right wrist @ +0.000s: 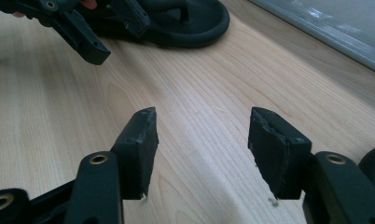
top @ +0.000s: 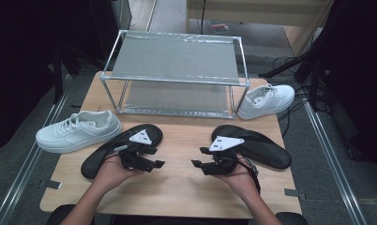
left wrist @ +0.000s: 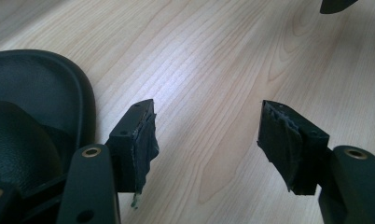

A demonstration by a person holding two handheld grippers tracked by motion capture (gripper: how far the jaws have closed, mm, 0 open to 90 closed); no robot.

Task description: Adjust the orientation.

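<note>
Two black slippers lie on the wooden table [top: 177, 183]: one [top: 95, 161] at the left under my left hand, one [top: 264, 150] at the right beside my right hand. My left gripper [top: 159, 163] hovers open over bare wood and points toward the middle; in its own view [left wrist: 206, 135] nothing lies between the jaws, and the left slipper's [left wrist: 41, 98] rim sits just left of them. My right gripper [top: 195, 164] faces it, also open [right wrist: 202, 135] with nothing between the jaws. The right gripper view shows the left slipper [right wrist: 190, 21] and the other gripper [right wrist: 83, 37] farther off.
A white sneaker [top: 79, 131] rests at the table's left edge, and another [top: 266, 99] at the back right. A two-tier metal rack [top: 177, 58] stands at the back centre, its lower edge [right wrist: 325, 25] in the right gripper view. Dark cables and stands flank the table.
</note>
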